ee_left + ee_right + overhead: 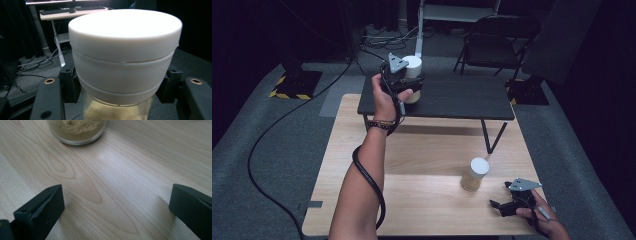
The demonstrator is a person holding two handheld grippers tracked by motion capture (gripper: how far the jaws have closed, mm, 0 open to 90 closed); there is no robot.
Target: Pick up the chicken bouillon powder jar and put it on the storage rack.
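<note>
White-lidded jar (413,75) pinched just under its lid by left gripper (404,82), over black shelf (452,100), likely for setting down. Right gripper (507,202) spread, resting near second jar (475,174).

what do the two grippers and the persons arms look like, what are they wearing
Both grippers are black with two blocky jaws; the left gripper and right gripper each carry a grey three-cornered plate on top. A thick black cable winds along the bare left forearm, which wears a beaded bracelet. No sleeves show.
</note>
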